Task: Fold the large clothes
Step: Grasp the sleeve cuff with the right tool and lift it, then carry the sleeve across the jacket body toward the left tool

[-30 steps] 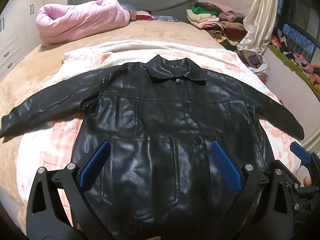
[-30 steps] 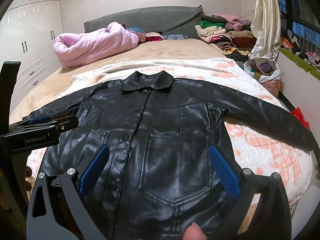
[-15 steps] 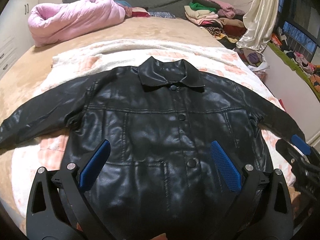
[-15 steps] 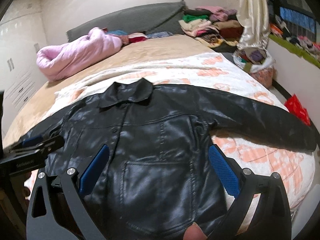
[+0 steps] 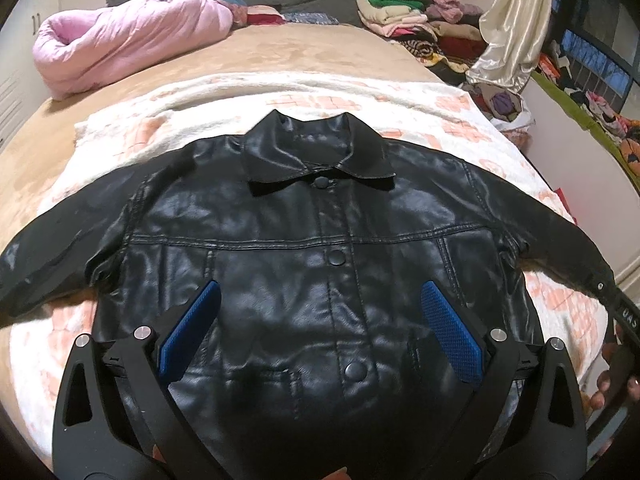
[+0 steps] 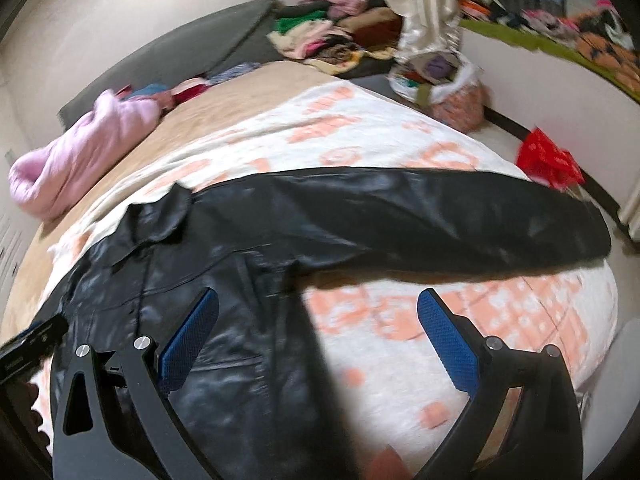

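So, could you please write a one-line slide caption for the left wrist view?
Open left tool hovers over a buttoned black leather jacket spread flat on a patterned blanket.

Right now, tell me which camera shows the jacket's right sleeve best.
The right wrist view: the right sleeve lies stretched out across the blanket, visible from shoulder to cuff, though blurred. The left wrist view shows the same sleeve squeezed toward the frame edge, its cuff hidden behind the right gripper.

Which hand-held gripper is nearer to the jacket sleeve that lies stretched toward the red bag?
The right. The right hand-held gripper hovers open just below that sleeve, near the armpit. The left hand-held gripper hovers open over the jacket front, farther away.
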The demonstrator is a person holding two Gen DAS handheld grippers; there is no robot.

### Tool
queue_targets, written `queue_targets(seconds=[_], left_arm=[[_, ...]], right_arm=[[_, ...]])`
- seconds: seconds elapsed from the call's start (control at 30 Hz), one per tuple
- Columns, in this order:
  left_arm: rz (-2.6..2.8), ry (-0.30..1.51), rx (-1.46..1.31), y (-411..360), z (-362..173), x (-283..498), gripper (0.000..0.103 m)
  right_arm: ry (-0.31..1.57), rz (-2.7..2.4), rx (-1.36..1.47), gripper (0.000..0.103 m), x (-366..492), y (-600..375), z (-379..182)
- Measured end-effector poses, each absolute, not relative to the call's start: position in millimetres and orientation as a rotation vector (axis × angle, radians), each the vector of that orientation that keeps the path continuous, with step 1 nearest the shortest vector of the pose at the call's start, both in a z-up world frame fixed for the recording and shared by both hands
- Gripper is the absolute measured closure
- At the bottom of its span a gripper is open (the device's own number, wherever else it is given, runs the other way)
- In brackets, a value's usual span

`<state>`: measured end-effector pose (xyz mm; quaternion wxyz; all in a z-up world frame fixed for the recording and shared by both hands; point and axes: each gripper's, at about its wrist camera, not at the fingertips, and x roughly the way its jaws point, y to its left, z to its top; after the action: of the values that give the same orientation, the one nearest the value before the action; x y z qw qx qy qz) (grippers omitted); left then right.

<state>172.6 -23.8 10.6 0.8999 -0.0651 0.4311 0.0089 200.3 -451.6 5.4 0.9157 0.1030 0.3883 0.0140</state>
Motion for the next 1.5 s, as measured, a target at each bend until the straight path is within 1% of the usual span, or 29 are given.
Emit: queue_targets(seconds=[0.37,0.6,0.97,1.07,1.17,1.37,1.43,1.5], left_arm=[[-0.01,0.921,-0.099,-44.4,2.6,202.6,0.009],[-0.026,0.917,-0.101,-52.2,-0.3,218.5,0.009],[-0.03,0.954,-0.086,-64.4,-15.5,245.5,0.009],[-0.03,0.96,-0.096,-65.5,-18.5,249.7,0.009],[-0.028,0.966,-0.114,-65.6,-20.9,252.2,0.009],[-0.033,0.972,-0.151,-68.5,-25.2,253.0,0.009],[-0.037,0.981,-0.167,-69.1,-26.1,253.8,0.009],[-0.04,0.981,-0.193,-66.4,-25.1,253.0,0.009]], right_arm=[[0.845,-0.24,0.375,0.004,222.8,-542.2,-31.2],[0.87,-0.361,0.544,0.004,228.6,-590.0,-56.5],[0.816,-0.464,0.806,0.004,237.2,-649.6,-77.6],[0.761,-0.471,0.918,0.004,241.7,-670.5,-84.4],[0.646,-0.49,1.06,0.004,234.6,-689.8,-91.8],[0.54,-0.535,1.18,0.005,237.0,-711.2,-92.9],[0.498,-0.551,1.232,0.017,238.7,-714.9,-92.0],[0.484,-0.567,1.258,0.05,244.7,-720.8,-93.4]])
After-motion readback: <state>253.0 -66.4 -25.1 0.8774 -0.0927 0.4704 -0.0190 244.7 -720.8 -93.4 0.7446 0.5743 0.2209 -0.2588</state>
